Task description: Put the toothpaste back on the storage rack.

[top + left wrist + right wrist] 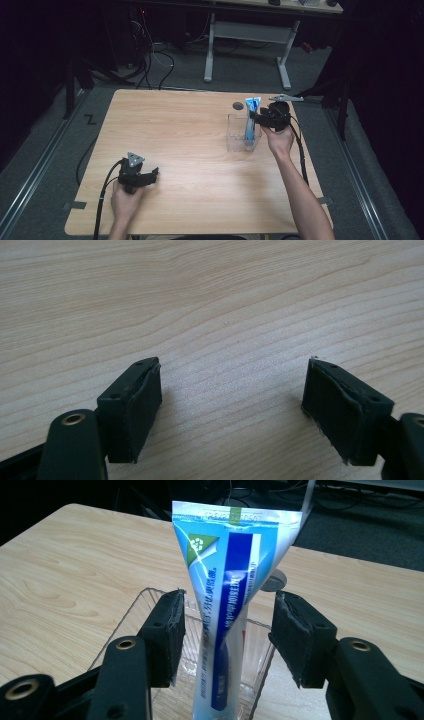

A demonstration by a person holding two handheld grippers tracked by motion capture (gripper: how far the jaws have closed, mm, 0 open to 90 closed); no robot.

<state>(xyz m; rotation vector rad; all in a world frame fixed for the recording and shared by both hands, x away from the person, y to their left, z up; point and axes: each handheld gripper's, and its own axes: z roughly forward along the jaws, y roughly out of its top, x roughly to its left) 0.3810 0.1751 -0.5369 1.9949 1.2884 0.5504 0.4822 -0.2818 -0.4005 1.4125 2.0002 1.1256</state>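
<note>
A blue and white toothpaste tube [251, 120] [227, 615] stands upright, cap down, in a clear plastic box [240, 135] [135, 615] at the right of the wooden table [190, 130]. My right gripper [256, 116] [227, 635] is at the box's right side, open, its pads either side of the tube without touching it. My left gripper [152, 176] [232, 405] rests near the table's front left, open over bare wood with nothing between its pads.
A small round grey disc [238, 106] [275, 582] lies on the table just behind the box. Beyond the far edge stand a white desk frame [250, 45] and cables on a grey floor. Cables trail from both grippers.
</note>
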